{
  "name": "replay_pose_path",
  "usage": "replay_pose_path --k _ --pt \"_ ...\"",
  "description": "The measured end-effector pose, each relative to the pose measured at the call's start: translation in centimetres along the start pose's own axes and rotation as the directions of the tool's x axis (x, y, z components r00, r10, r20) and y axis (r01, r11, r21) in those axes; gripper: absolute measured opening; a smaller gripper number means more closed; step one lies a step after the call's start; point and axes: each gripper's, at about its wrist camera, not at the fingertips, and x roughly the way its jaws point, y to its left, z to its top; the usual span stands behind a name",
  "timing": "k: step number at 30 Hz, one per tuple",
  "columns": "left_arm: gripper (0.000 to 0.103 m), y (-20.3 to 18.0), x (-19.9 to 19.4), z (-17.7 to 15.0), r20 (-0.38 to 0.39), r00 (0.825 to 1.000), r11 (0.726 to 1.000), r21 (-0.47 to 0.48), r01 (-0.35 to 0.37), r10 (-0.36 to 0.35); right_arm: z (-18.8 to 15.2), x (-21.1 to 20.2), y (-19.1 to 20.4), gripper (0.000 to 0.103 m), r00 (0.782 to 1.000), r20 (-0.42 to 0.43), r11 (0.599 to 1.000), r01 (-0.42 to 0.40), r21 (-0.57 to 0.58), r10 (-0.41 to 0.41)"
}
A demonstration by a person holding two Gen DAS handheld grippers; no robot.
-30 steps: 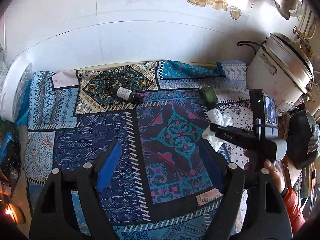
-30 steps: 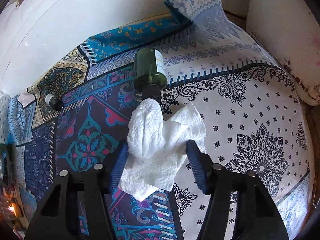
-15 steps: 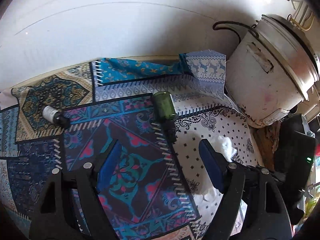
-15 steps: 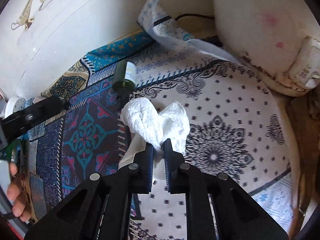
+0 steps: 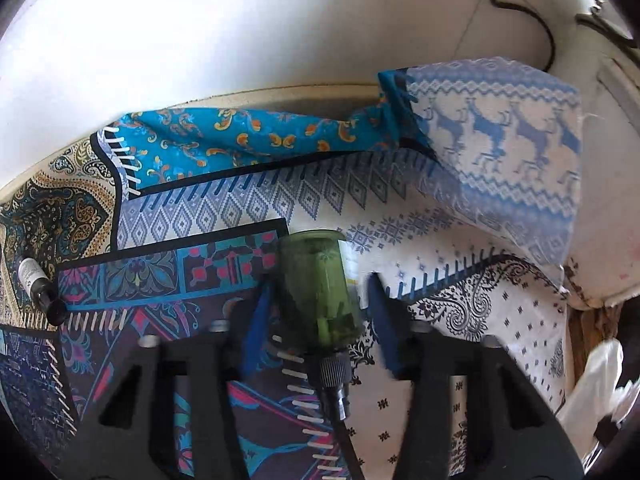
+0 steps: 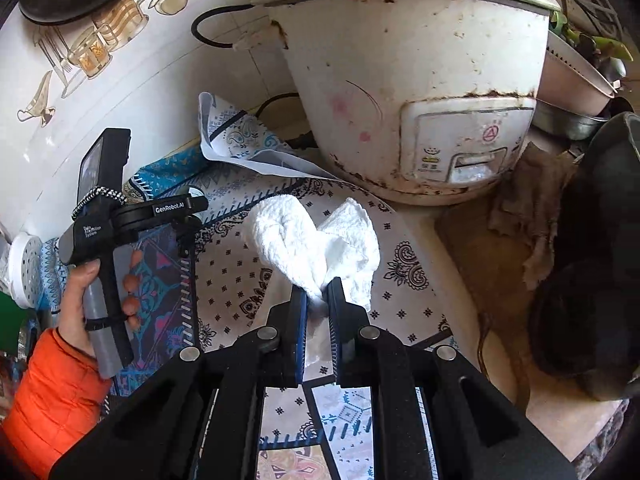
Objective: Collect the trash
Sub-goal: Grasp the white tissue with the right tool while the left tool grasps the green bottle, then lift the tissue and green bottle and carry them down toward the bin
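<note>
Tissue [image 6: 316, 248]: white, crumpled, pinched at its lower end, lifted above the cloth [image 6: 400, 280].
Right gripper [image 6: 318, 300]: jaws closed tight on the tissue.
Green bottle [image 5: 318, 288]: lying on the cloth, cap toward the camera.
Left gripper [image 5: 316, 312]: jaws have just been closing; bottle sits between the 2 pads, gaps showing either side.
Small bottle [image 5: 38, 286]: lying at far left.
Cooker [image 6: 408, 92]: white, behind the tissue.

Ahead of the right gripper [image 6: 318, 294], the rice cooker [image 6: 404, 92] blocks the way; open patterned cloth [image 6: 236, 280] lies to its left, a dark pot [image 6: 592, 280] crowds its right.
</note>
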Motion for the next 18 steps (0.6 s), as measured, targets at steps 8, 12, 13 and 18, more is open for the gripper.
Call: replay_pose_path --k 8,12,13,18 --pt "0.041 0.5 -4.3 -2.9 0.045 0.999 0.999 -0.036 -0.005 0.007 -0.4 -1.3 1.0 0.009 0.998 0.012 0.997 -0.058 -0.044 0.058" --pt "0.041 0.7 -8.9 -6.0 0.100 0.994 0.998 -0.049 -0.026 0.031 -0.6 -3.0 2.1 0.009 0.993 0.029 0.987 -0.111 -0.119 0.115" --pt "0.041 0.7 -10.0 -6.7 0.112 0.993 0.998 -0.058 -0.028 0.035 -0.7 -3.5 2.4 0.009 0.991 0.031 0.982 -0.127 -0.139 0.132" --pt "0.041 0.6 -16.2 -11.1 0.189 0.981 0.991 -0.127 -0.028 0.052 -1.8 -5.5 4.2 0.009 0.980 0.033 0.956 -0.183 -0.230 0.196"
